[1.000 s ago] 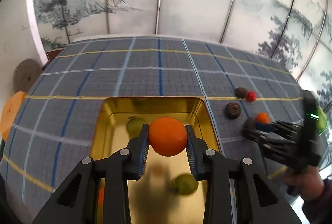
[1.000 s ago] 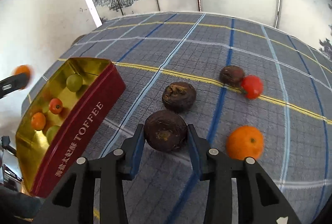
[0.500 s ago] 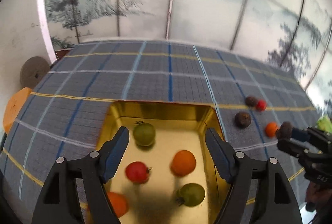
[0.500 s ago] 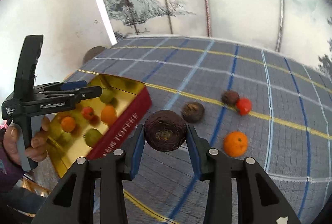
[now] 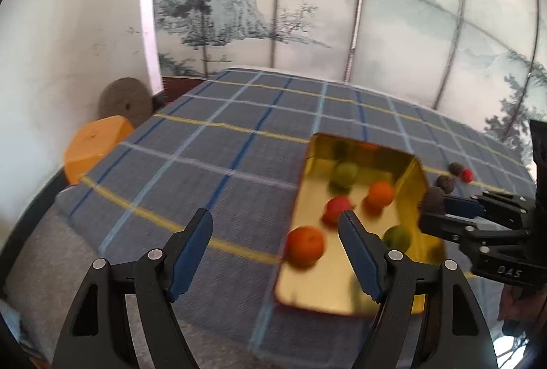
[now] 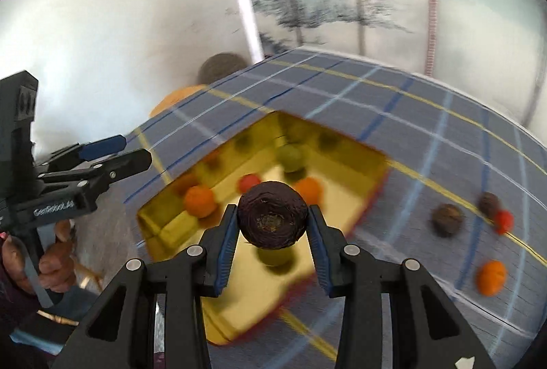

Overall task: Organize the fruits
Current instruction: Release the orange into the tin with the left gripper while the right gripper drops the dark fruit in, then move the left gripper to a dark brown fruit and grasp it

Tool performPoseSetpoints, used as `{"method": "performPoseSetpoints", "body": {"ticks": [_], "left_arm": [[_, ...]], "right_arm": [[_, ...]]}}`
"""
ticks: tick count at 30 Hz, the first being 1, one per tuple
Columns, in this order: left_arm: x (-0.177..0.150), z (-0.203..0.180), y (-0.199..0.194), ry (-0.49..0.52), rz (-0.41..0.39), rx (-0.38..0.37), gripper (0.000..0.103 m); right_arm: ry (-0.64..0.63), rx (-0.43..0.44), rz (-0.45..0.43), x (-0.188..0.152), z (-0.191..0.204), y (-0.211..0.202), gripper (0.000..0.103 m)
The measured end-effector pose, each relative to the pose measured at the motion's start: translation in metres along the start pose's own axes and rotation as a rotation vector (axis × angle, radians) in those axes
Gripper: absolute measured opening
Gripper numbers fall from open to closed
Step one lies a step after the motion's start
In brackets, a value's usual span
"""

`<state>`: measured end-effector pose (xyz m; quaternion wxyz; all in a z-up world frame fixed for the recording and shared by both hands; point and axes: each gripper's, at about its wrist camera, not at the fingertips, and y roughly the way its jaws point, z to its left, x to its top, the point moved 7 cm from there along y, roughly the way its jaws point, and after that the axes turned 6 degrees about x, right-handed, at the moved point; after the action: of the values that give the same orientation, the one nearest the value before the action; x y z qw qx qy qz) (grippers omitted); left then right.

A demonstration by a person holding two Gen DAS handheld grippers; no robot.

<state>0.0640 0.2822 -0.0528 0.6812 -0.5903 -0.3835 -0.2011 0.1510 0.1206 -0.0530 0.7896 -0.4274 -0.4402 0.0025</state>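
Observation:
A gold tin (image 5: 348,297) (image 6: 345,160) sits on the plaid cloth and holds several small fruits: orange, red and green ones. My left gripper (image 5: 275,228) is open and empty, pulled back to the tin's left. It also shows in the right wrist view (image 6: 116,152). My right gripper (image 6: 272,222) is shut on a dark brown wrinkled fruit (image 6: 272,219) and holds it above the tin. It shows at the tin's right edge in the left wrist view (image 5: 441,205). Two dark fruits (image 6: 447,219), a red fruit (image 6: 504,220) and an orange fruit (image 6: 491,276) lie on the cloth.
The plaid cloth (image 5: 218,157) covers the table, whose near left edge drops off. An orange stool (image 5: 94,146) and a round grey cushion (image 5: 124,100) stand beyond the left edge. A painted screen (image 5: 342,10) closes the back.
My left gripper let the orange fruit go into the tin, opened and drew back to the left. My right gripper lifted the dark fruit off the cloth and carried it over the tin.

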Motion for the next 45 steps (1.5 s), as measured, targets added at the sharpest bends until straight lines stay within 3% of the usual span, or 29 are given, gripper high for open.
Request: {"method": "performPoseSetpoints", "body": {"ticks": [4,9,18,19,23,32,39,45], "left_arm": [[-0.008,0.013,-0.007,0.026,-0.017,0.052,0.076],[-0.007,0.022,-0.011,0.026,-0.033,0.059,0.076],[-0.012,0.036,-0.008,0.001,-0.021,0.081,0.076],[-0.011,0.037,-0.008,0.001,-0.021,0.082,0.076],[-0.012,0.040,-0.010,0.008,-0.023,0.097,0.076],[-0.010,0.027,-0.013,0.046,-0.023,0.093,0.076],[-0.008,-0.002,-0.019,0.116,-0.033,0.076,0.076],[-0.001,-0.039,-0.026,0.200,-0.051,0.051,0.076]], "right_arm": [[-0.031,0.042,0.050,-0.003,0.025,0.032,0.037],[-0.044,0.048,0.102,-0.010,0.037,0.058,0.037],[-0.049,0.029,0.139,-0.016,0.044,0.073,0.039],[-0.050,0.029,0.137,-0.015,0.045,0.073,0.039],[-0.043,0.038,0.095,-0.007,0.048,0.067,0.062],[-0.005,0.031,-0.050,0.005,0.035,0.017,0.062],[0.056,-0.113,-0.118,-0.021,-0.025,-0.045,0.062],[0.104,-0.366,-0.075,-0.074,-0.105,-0.097,0.067]]}}
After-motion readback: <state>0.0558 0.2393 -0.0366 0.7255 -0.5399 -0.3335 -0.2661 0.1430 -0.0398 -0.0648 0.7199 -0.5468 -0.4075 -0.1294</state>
